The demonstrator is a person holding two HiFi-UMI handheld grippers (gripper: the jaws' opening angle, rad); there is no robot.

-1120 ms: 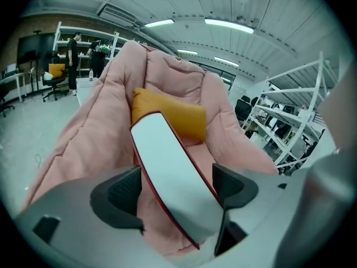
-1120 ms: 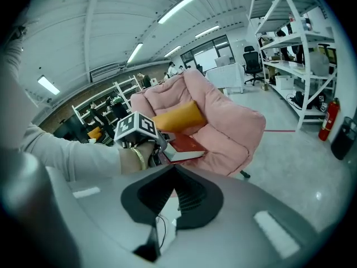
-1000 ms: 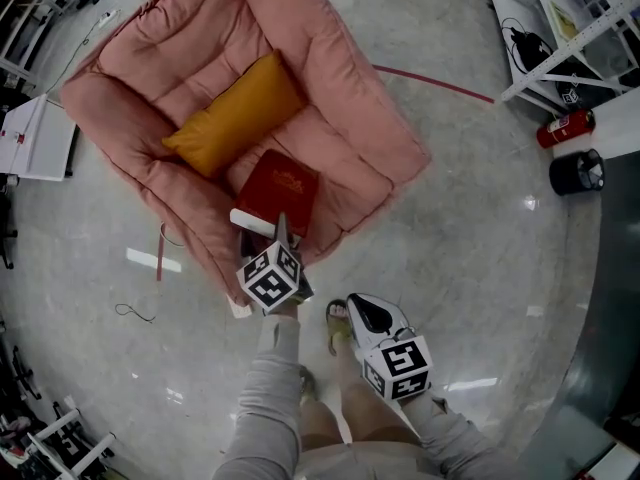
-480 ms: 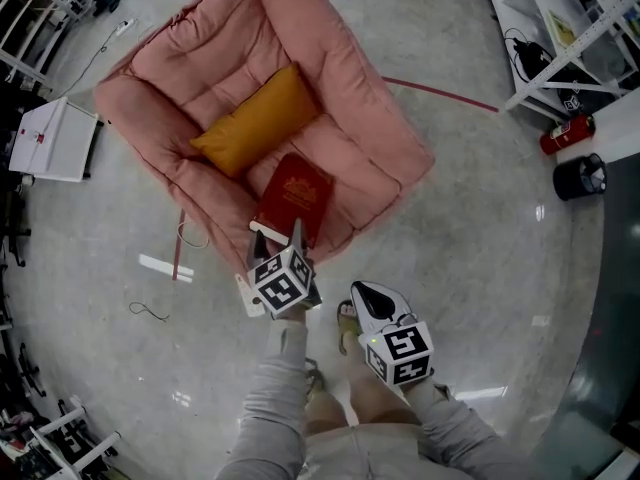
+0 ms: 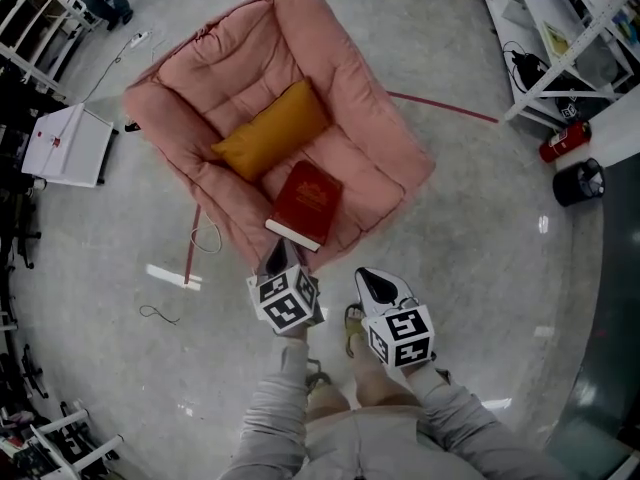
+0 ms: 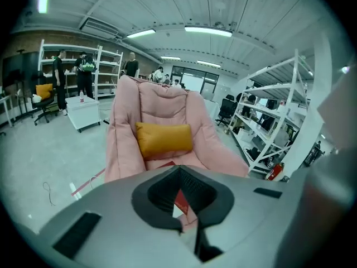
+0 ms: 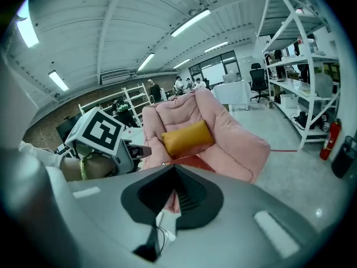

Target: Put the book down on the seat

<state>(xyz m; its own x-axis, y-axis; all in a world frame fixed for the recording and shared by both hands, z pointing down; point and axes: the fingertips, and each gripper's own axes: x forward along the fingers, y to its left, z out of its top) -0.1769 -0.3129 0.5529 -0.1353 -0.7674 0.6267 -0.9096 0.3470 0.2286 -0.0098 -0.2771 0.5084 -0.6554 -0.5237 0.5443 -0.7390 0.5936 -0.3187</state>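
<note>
Far off to the left of the left tongs sits a white box. A thin cord lies on the floor just to their left. The left tongs have just been closing and are shut tight, with nothing in them. Right in front of them the red book lies flat on the pink chair. It is near the front of the seat, and the yellow pillow is behind it. The right tongs are shut too and hold nothing. The book's near corner is close to the soft front edge. I think it could slide off if the tongs bump it or the cushion sags. A foot could also catch the cord. To the right of the right tongs the floor is wide and bare, as far as the shelves.
</note>
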